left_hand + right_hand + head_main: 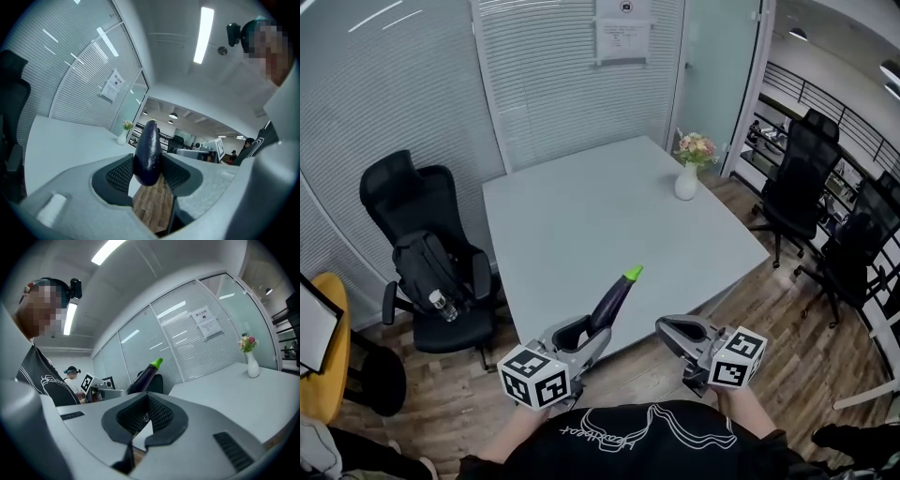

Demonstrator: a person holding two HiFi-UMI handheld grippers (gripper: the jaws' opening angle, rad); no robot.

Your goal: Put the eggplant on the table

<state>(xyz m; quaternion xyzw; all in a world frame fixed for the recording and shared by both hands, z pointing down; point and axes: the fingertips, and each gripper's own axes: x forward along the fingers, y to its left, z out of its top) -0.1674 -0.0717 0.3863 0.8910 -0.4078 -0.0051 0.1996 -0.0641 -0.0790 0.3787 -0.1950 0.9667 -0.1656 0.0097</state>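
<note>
A dark purple eggplant (614, 302) with a green stem end sticks out forward and up from my left gripper (586, 337), which is shut on its thick end. In the left gripper view the eggplant (147, 152) is clamped between both black pads (119, 173). It hangs over the wood floor, just short of the near edge of the pale grey table (581, 216). My right gripper (667, 330) is level beside it to the right, shut with nothing in it. In the right gripper view the pad tips meet at my right gripper (147, 397), and the eggplant (145, 376) shows beyond.
A white vase of flowers (686, 178) stands at the table's far right corner. A black office chair (422, 253) with a backpack and a bottle on it is left of the table. More black chairs (792, 187) stand to the right, and a yellow seat (323, 356) at far left.
</note>
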